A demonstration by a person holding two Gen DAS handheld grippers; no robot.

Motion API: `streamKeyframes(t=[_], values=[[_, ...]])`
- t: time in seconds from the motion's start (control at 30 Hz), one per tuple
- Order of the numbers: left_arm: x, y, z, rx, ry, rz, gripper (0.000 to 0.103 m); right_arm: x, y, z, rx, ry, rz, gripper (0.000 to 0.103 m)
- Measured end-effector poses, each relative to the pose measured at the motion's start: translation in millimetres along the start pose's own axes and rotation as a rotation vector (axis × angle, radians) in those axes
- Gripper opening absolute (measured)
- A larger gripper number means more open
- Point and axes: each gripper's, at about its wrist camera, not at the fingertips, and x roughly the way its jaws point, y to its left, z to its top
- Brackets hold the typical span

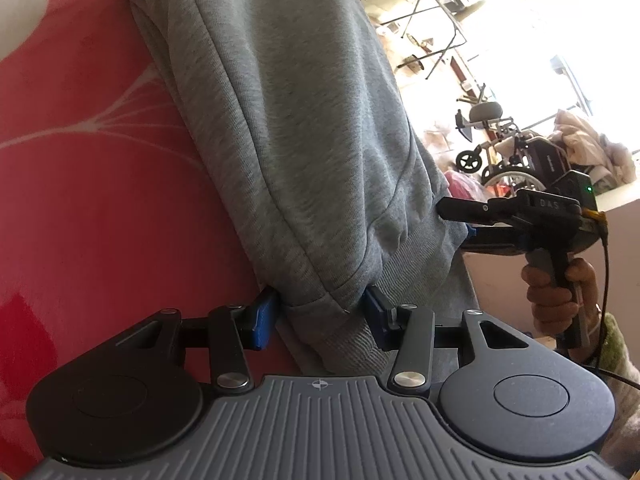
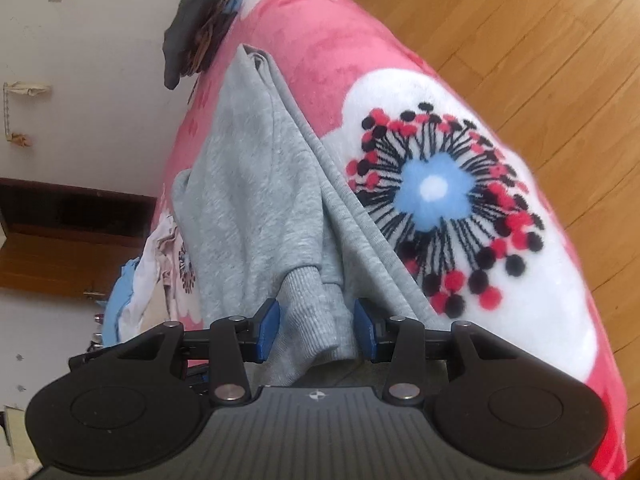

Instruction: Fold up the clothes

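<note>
Left tongs part-open (right tongs too), straddling grey sweatshirt hem.

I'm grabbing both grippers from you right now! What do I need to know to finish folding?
Left gripper: the ribbed hem of the grey sweatshirt fills the gap between its pads. I cannot tell whether they pinch it.
Right gripper: open, with a ribbed end of the sweatshirt lying loose between its pads.
Sweatshirt: lies on the pink flower blanket.
Done: its sides seem folded in, making a long narrow strip.
Left: probably fold the strip across, then smooth it flat.
</note>
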Motion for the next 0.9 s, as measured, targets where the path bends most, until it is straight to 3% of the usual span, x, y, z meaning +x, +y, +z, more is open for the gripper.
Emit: streamKeyframes(t=[0.4, 0.63, 0.77, 0.9], values=[[-17.6, 14.7, -5.4, -0.020, -0.001, -0.077, 0.047, 12.6, 0.3, 13.6, 0.003, 0.119, 0.035, 0.051], [-43.4, 20.4, -14.5, -0.050, 0.007, -0.116, 0.046, 1.5, 5.9, 7.0, -0.017, 0.080, 0.040, 0.028], [-56.5, 21.2, -23.0, -0.075, 0.007, -0.173, 0.046, -4.5, 0.5, 5.5, 0.006, 0.057, 0.072, 0.027], [-53.1, 1.9, -30.3, -0.004, 0.023, -0.186, 0.046, -3.0, -15.0, 4.6, 0.064, 0.051, 0.093, 0.026]])
